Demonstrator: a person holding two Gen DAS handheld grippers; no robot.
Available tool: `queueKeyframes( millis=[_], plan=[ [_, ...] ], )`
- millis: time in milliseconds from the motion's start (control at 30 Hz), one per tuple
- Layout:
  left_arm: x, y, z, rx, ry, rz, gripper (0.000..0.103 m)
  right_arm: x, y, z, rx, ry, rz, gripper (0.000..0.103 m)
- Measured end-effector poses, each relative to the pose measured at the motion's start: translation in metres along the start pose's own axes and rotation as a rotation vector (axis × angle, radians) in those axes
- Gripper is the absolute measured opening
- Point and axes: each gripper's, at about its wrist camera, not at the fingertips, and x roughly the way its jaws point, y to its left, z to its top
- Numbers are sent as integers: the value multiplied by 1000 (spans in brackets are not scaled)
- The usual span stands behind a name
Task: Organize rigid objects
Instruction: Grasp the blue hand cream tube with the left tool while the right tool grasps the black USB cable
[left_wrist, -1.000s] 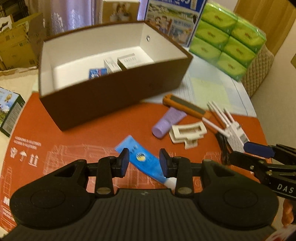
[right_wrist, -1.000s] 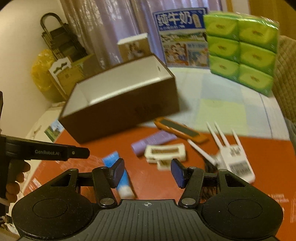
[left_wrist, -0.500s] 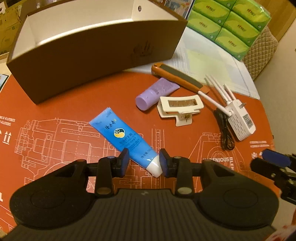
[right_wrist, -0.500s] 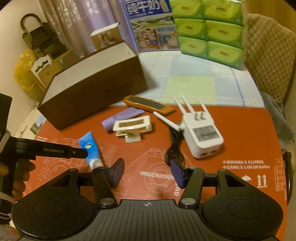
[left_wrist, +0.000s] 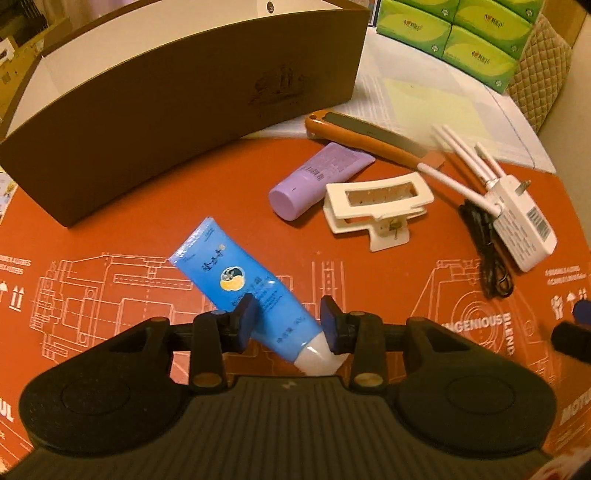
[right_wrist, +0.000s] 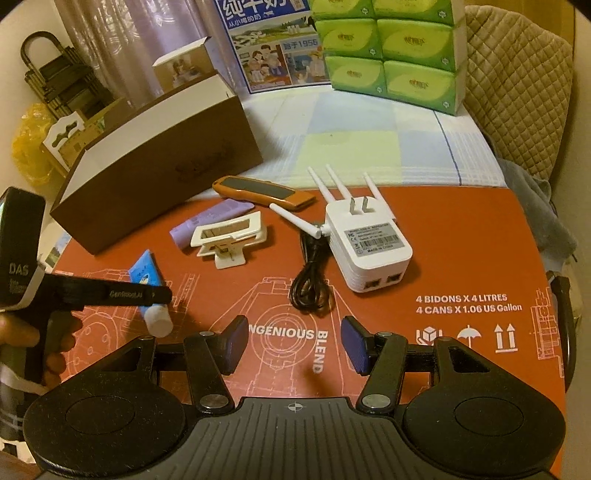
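Note:
A blue tube (left_wrist: 236, 277) with a white cap lies on the red mat (left_wrist: 110, 229) in front of the brown box (left_wrist: 184, 85). My left gripper (left_wrist: 287, 321) points down over the tube's cap end. Its jaws are opening, with the tube between the pads and not squeezed. My right gripper (right_wrist: 291, 343) hangs open over bare mat, nothing between its fingers. Ahead of it lie a black cable (right_wrist: 310, 284) and a white plug-in repeater (right_wrist: 369, 251). A purple tube (left_wrist: 317, 177), a white hair clip (left_wrist: 386, 230) and an orange utility knife (left_wrist: 362, 136) lie near the box.
Green tissue packs (right_wrist: 399, 48) and a printed carton (right_wrist: 273, 48) stand at the back on a pale cloth. A quilted chair back (right_wrist: 517, 85) rises at the right. A person's hand (right_wrist: 14, 332) holds the left gripper's handle at the left edge.
My left gripper has come down onto the blue tube, which now lies between slightly wider jaws. The right gripper has sunk and shifted toward the repeater and cable.

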Motion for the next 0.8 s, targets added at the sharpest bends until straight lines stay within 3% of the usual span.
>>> queueKeyframes(
  millis=[200,800],
  plan=[
    [-4,9,-8,5,-4,25,37,15,3,3,-37,6,-13,53],
    [-14,49,-27,-120,39,17,43,58,0,15,-99,13,-24,52]
  ],
)
